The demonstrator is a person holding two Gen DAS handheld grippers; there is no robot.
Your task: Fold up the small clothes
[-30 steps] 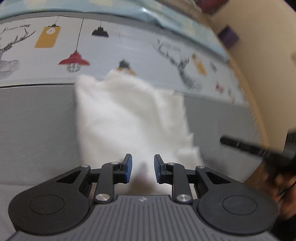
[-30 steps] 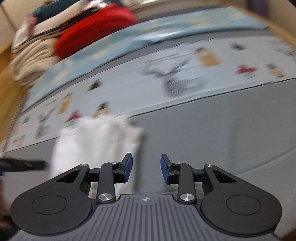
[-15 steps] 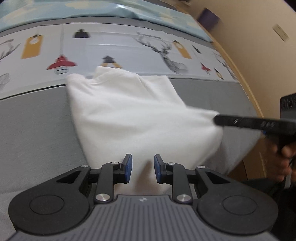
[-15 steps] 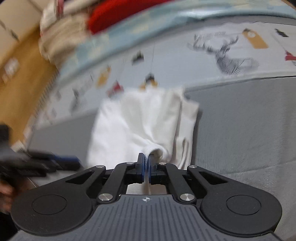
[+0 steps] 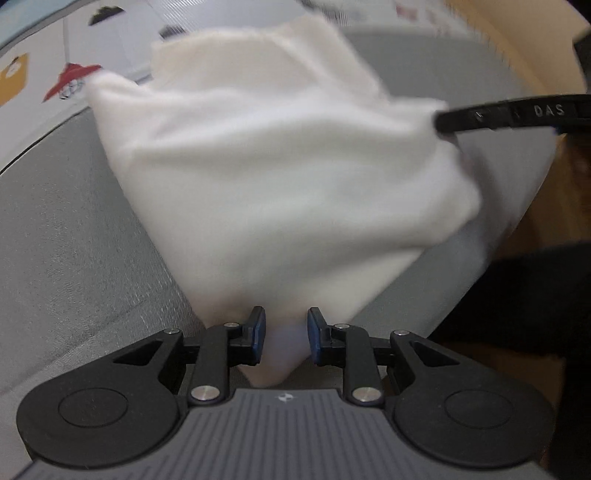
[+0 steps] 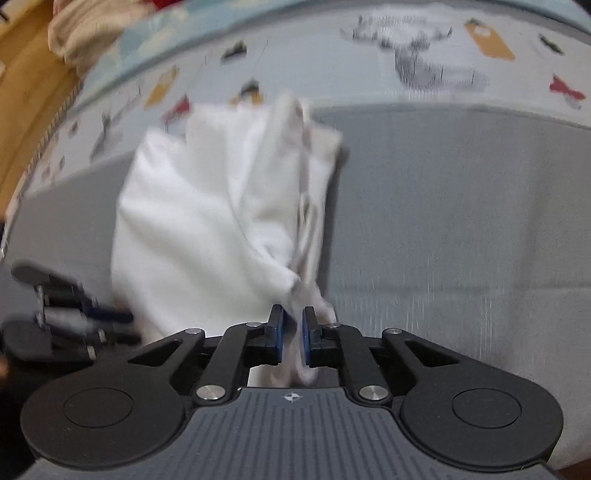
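Note:
A white garment (image 5: 280, 177) lies partly lifted on the grey bed cover (image 5: 55, 258). In the left wrist view its near corner tapers down into my left gripper (image 5: 282, 339), which is shut on it with the pads a little apart. One of my right gripper's fingers (image 5: 498, 114) reaches in from the right and touches the far corner. In the right wrist view a bunched fold of the garment (image 6: 192, 221) runs between the pads of my right gripper (image 6: 292, 339). Those jaws are opening slightly but still pinch the fold. My left gripper (image 6: 127, 326) shows at the lower left.
Beyond the grey cover lies a pale sheet (image 6: 424, 62) printed with deer and lamps. A pile of beige clothes (image 6: 85, 33) sits at the far left above a wooden floor (image 6: 26, 92). A person's dark clothing (image 5: 535, 314) fills the lower right past the bed's edge.
My right gripper closed on the garment's edge and has since eased a little. My left gripper sank and rolled, so the garment looms larger. The right finger now touches its far corner.

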